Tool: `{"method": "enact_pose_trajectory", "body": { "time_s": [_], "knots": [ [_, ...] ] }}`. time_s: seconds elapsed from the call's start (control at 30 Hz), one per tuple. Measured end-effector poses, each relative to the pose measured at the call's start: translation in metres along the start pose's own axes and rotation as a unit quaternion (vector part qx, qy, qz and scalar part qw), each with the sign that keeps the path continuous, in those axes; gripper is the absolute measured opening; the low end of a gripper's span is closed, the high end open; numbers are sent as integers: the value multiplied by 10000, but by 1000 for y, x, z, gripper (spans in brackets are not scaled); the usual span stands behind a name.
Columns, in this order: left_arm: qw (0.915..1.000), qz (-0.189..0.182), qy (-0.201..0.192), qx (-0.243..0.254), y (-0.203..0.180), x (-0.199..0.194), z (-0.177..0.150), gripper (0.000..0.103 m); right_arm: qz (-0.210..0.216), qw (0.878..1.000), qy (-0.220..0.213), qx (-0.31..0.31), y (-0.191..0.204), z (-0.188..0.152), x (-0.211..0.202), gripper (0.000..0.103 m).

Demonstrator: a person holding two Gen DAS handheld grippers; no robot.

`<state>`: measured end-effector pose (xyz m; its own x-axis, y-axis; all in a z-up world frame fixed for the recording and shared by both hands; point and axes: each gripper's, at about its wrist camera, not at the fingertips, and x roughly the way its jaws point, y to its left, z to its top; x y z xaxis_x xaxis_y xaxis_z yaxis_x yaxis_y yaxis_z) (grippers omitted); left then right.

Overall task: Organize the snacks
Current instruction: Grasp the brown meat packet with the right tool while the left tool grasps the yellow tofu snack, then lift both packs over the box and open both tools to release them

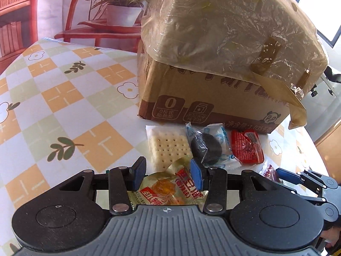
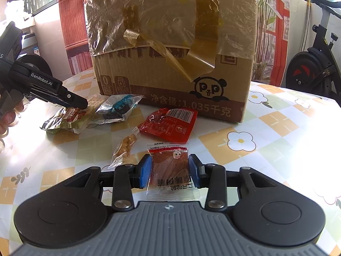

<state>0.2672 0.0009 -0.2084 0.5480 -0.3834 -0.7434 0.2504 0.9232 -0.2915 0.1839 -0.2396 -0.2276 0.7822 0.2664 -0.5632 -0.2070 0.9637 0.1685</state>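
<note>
Lying before one box (image 2: 170, 49), six snack packets (image 2: 168, 123); both grippers' jaws open.

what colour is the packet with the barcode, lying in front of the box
Red, with a white barcode label on it. The barcode packet shows best in the right wrist view.

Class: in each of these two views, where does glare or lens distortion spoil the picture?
Left wrist view: the table edge bows from the fisheye lens, and the window at top right is blown out. Right wrist view: sun whitens the table at right, and the film on the box glints.
</note>
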Motion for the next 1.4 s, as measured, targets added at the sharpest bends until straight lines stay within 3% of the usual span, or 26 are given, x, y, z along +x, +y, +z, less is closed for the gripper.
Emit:
{"method": "enact_pose_trajectory", "body": {
  "time_s": [0.4,0.53,0.97,1.17,1.4],
  "knots": [
    [9944,143,77,1044,-34,-18,-42,49,-23,10000,4,-38,1,-1,0,41],
    [9907,455,18,1279,-49,-14,-46,52,-29,10000,3,-47,1,-1,0,41],
    [9879,1165,-173,1009,-77,-3,-69,60,-28,10000,0,-76,2,-2,-1,41],
    [9905,987,-277,915,-77,-14,-75,55,-11,10000,-5,-69,2,-2,-1,41],
    [9920,907,-664,579,-73,-41,-67,55,-8,10000,-14,-69,2,-2,-1,41]
  ]
}}
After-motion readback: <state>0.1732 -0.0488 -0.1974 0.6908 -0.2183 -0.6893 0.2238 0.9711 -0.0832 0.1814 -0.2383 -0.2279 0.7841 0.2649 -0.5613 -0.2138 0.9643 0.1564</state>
